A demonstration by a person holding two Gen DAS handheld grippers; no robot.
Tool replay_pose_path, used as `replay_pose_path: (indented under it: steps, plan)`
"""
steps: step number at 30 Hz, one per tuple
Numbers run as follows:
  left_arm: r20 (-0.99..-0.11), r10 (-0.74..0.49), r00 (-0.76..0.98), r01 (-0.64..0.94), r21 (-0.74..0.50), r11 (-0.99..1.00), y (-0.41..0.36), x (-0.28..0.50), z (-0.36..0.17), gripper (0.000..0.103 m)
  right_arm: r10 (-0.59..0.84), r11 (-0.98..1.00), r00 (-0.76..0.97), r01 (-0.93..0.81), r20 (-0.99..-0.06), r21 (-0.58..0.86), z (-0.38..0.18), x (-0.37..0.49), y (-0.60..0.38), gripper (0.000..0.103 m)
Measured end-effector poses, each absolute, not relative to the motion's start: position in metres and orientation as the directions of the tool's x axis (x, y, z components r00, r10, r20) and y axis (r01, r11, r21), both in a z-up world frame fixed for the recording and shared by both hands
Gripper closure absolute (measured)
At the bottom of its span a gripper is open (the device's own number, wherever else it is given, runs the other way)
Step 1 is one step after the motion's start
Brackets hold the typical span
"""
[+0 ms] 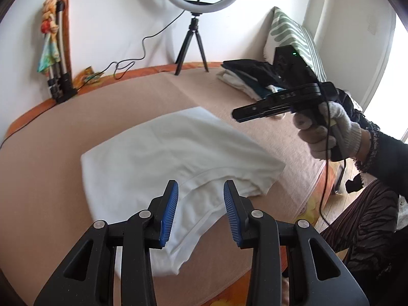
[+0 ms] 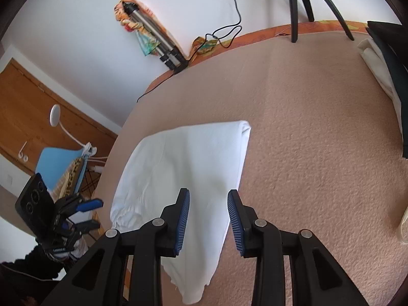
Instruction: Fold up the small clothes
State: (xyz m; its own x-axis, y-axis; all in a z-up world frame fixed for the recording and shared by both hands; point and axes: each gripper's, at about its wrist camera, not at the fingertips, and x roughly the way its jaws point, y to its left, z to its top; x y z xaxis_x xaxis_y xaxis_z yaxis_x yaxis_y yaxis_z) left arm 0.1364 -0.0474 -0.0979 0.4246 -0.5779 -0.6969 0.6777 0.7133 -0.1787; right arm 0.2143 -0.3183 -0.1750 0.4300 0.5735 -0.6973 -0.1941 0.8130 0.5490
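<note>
A white garment [image 1: 163, 158] lies folded on the beige mat [image 1: 63, 132], with a hemmed end trailing toward me. My left gripper [image 1: 201, 199] is open and empty, just above that near end. The right gripper [image 1: 238, 116] is seen side-on at the right, held in a gloved hand above the mat beyond the garment. In the right wrist view the garment [image 2: 183, 158] lies below my open, empty right gripper [image 2: 208, 209], on the mat [image 2: 318, 127]. The left gripper [image 2: 88, 213] shows at the far left with its blue pads apart.
A pile of folded dark and white clothes [image 1: 252, 79] sits at the back right, beside a striped pillow [image 1: 290, 33]. A ring light on a tripod [image 1: 193, 48] stands at the back edge with its cable. A folded tripod [image 1: 57, 51] leans on the wall.
</note>
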Motion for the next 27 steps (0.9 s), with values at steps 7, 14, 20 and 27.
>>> replay_pose_path:
  steps: [7,14,20,27]
  plan:
    - [-0.711,-0.572,0.409,0.691,-0.169,0.703,-0.139,0.165,-0.105,0.044,0.614,0.751,0.484,-0.113,-0.624,0.651,-0.181,0.248,-0.347,0.069]
    - [-0.802,-0.421,0.424,0.576,-0.12,0.809,-0.177,0.206,-0.144,0.044,0.658,0.662,0.515,-0.05,-0.549,0.748,-0.187,0.265,-0.372,0.045]
    - [-0.795,-0.418,0.44,0.599,-0.088,0.796,-0.175,0.208,-0.158,0.058,0.711,0.622,0.47,-0.073,-0.523,0.78,-0.2,0.274,-0.366,0.046]
    - [-0.741,-0.526,0.418,0.604,-0.207,0.77,-0.157,0.214,-0.155,0.099,0.752,0.589,0.411,-0.068,-0.515,0.805,-0.219,0.284,-0.353,0.057]
